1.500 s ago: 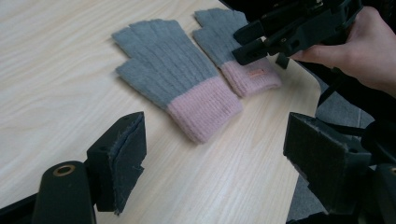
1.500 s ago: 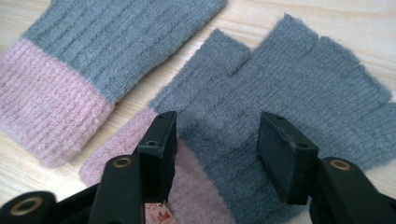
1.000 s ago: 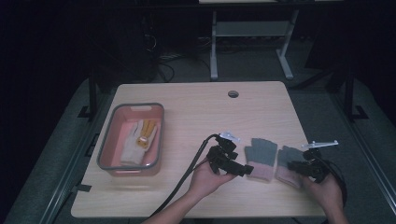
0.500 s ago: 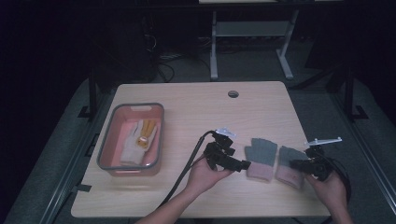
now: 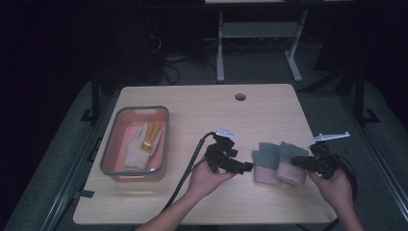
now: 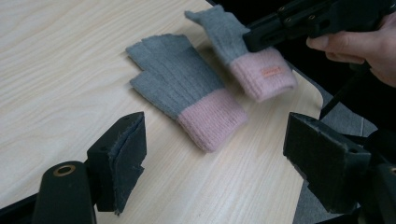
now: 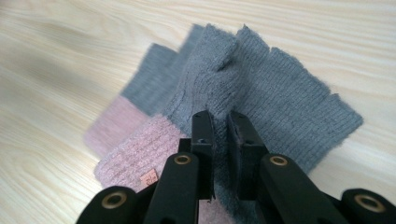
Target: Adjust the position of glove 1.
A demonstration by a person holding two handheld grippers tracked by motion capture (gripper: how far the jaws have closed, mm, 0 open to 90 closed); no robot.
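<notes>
Two grey/pink knit fingerless gloves near right front edge of tabletop [image 5: 202, 101]. Right hand-held gripper [image 7: 219, 133] clenched on a fold of the right glove [image 7: 280, 98]; left hand-held gripper [image 6: 215, 154] released, jaws wide, facing the left glove [image 6: 187, 91]. Light, soft, floppy, not fragile; judge best grip at thick pink cuff.

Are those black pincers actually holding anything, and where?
The right gripper pinches the right-hand glove on its grey knit just past the pink cuff. The left gripper is open, holding nothing.
</notes>
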